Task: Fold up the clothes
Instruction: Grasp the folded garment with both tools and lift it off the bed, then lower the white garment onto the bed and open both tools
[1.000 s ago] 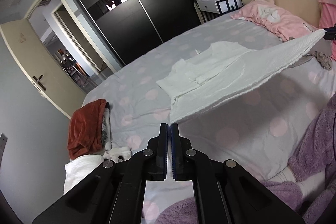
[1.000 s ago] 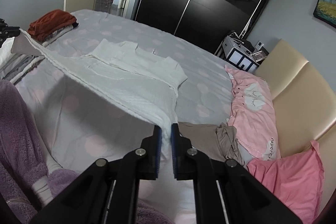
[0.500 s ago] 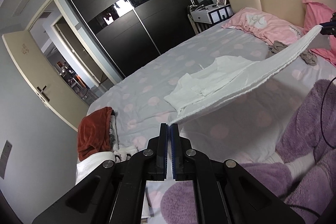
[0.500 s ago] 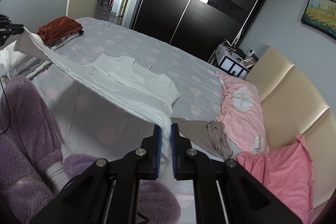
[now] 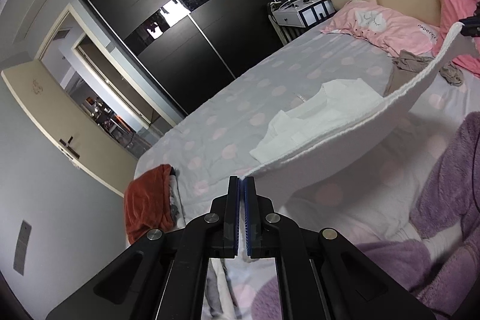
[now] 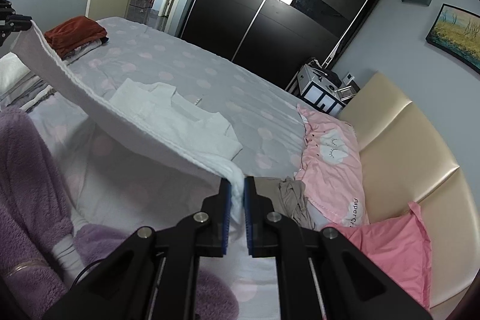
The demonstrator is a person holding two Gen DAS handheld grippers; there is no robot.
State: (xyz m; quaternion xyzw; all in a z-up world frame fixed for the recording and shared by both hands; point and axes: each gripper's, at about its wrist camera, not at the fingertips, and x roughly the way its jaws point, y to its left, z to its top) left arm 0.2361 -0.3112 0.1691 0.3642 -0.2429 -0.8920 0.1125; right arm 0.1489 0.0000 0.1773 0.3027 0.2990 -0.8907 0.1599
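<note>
A white knitted garment [image 5: 336,152] is stretched in the air between my two grippers, its hem raised and its upper part with the sleeves [image 5: 303,122] still lying on the bed. My left gripper [image 5: 241,185] is shut on one hem corner. My right gripper [image 6: 237,188] is shut on the other corner, with white cloth bunched between its pads. In the right wrist view the garment [image 6: 144,137] runs up to the left gripper at the far left edge. In the left wrist view the right gripper [image 5: 471,26] shows at the far right edge.
The bed [image 5: 228,110] has a grey sheet with pink dots. A stack of folded clothes topped by a rust-red piece [image 5: 147,200] lies at its corner. Pink pillows [image 6: 333,164], a crumpled beige garment [image 6: 288,197], a person's purple fleece legs [image 6: 27,170], a black wardrobe and a nightstand surround it.
Both grippers have risen, lifting the garment's hem higher off the bed so it hangs in a steeper sheet. The grips on both corners are unchanged.
</note>
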